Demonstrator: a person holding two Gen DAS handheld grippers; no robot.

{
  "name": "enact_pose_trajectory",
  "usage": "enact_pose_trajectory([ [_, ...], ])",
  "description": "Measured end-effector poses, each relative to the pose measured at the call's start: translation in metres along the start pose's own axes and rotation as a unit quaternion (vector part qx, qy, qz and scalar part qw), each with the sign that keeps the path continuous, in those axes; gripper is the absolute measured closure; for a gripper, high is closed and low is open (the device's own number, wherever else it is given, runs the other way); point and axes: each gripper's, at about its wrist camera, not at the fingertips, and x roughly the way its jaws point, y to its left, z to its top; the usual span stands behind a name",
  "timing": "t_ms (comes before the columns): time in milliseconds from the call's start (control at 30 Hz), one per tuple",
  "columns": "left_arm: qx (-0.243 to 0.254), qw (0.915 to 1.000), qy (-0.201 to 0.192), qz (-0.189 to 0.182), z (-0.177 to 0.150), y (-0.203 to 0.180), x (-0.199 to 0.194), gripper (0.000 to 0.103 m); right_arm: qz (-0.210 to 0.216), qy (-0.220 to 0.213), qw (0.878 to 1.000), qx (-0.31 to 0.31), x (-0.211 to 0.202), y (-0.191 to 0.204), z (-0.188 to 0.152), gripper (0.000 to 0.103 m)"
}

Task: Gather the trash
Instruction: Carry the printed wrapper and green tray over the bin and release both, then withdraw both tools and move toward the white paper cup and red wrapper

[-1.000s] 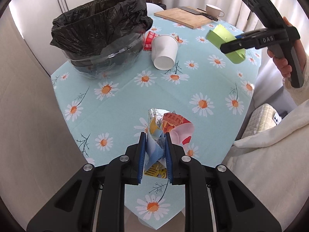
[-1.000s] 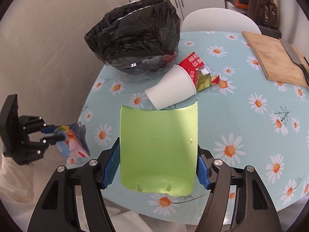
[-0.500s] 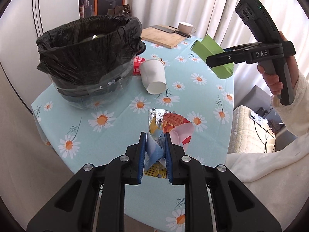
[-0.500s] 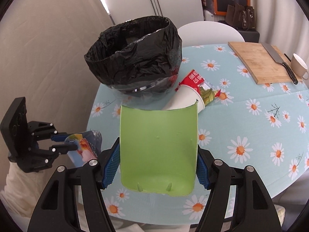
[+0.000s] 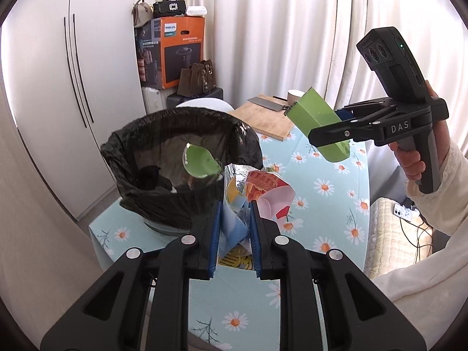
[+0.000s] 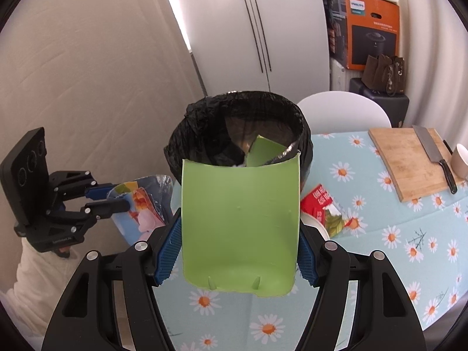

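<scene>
My left gripper is shut on a crumpled colourful snack wrapper, held in the air just right of the black-bag-lined bin. A green plastic shard lies inside the bin. My right gripper is shut on a curved green plastic piece, held above the table in front of the bin. The right gripper and its green piece also show in the left wrist view, and the left gripper with the wrapper shows in the right wrist view.
On the daisy tablecloth lie a red snack packet, a white paper cup partly hidden, a cutting board with a cleaver, and a mug. A white chair stands behind.
Both grippers have risen and come nearer the bin, so its inside with the green shard now shows. Both keep hold of their items.
</scene>
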Motion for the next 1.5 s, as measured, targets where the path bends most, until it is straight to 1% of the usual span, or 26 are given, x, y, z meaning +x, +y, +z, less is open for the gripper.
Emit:
enact_pose_trajectory([
  [200, 0.012, 0.9984, -0.037, 0.041, 0.048, 0.029, -0.012, 0.084, 0.015, -0.018, 0.999, -0.028, 0.011, 0.006, 0.055, 0.04],
  [300, 0.004, 0.9981, -0.048, 0.039, 0.071, 0.047, -0.009, 0.081, 0.024, -0.027, 0.999, -0.04, 0.021, 0.007, 0.083, 0.039],
  [333, -0.007, 0.998, -0.051, 0.038, 0.079, 0.055, -0.003, 0.067, 0.022, -0.029, 0.998, -0.05, 0.026, 0.009, 0.093, 0.038],
  [367, -0.021, 0.9971, -0.052, 0.051, 0.085, 0.065, 0.004, 0.033, 0.021, -0.034, 0.997, -0.061, 0.031, 0.011, 0.103, 0.036],
  [400, -0.042, 0.9943, -0.052, 0.083, 0.089, 0.076, 0.012, 0.015, 0.018, -0.043, 0.997, -0.064, 0.036, 0.012, 0.113, 0.022],
  [433, -0.063, 0.9912, -0.056, 0.102, 0.09, 0.084, 0.017, 0.007, 0.006, -0.054, 0.997, -0.056, 0.039, 0.01, 0.122, 0.016],
  [500, -0.106, 0.9869, -0.069, 0.1, 0.083, 0.099, 0.022, 0.006, -0.016, -0.065, 0.997, -0.044, 0.04, 0.008, 0.133, 0.014],
  [567, -0.135, 0.9838, -0.068, 0.097, 0.069, 0.106, 0.025, 0.006, -0.022, -0.064, 0.996, -0.057, 0.04, 0.007, 0.133, 0.014],
  [600, -0.138, 0.9837, -0.062, 0.097, 0.062, 0.106, 0.028, 0.006, -0.026, -0.061, 0.996, -0.062, 0.041, 0.006, 0.13, 0.014],
  [667, -0.143, 0.9823, -0.046, 0.112, 0.047, 0.104, 0.032, 0.006, -0.034, -0.049, 0.996, -0.059, 0.046, 0.001, 0.122, 0.014],
  [800, -0.159, 0.9809, -0.033, 0.106, 0.028, 0.101, 0.032, 0.006, -0.046, -0.023, 0.998, -0.034, 0.061, -0.01, 0.104, 0.014],
  [967, -0.157, 0.9808, -0.021, 0.113, 0.014, 0.095, 0.025, 0.006, -0.066, -0.003, 0.998, -0.021, 0.066, -0.015, 0.082, 0.014],
  [1033, -0.157, 0.9805, -0.018, 0.117, 0.008, 0.092, 0.023, 0.006, -0.072, 0.0, 0.997, -0.02, 0.062, -0.015, 0.072, 0.014],
  [1133, -0.153, 0.9818, -0.016, 0.111, 0.0, 0.087, 0.025, 0.006, -0.082, 0.001, 0.996, -0.021, 0.054, -0.016, 0.057, 0.014],
  [1200, -0.142, 0.9831, -0.011, 0.114, -0.007, 0.079, 0.028, 0.006, -0.09, 0.0, 0.996, -0.016, 0.049, -0.021, 0.046, 0.014],
  [1300, -0.125, 0.9858, 0.004, 0.112, -0.016, 0.066, 0.036, 0.006, -0.097, -0.002, 0.995, 0.007, 0.043, -0.032, 0.027, 0.014],
  [1367, -0.122, 0.9866, 0.015, 0.108, -0.022, 0.057, 0.041, 0.006, -0.097, 0.007, 0.995, 0.023, 0.041, -0.043, 0.015, 0.014],
  [1500, -0.114, 0.9863, 0.041, 0.112, -0.031, 0.038, 0.052, 0.006, -0.1, 0.016, 0.994, 0.029, 0.035, -0.058, -0.003, 0.014],
])
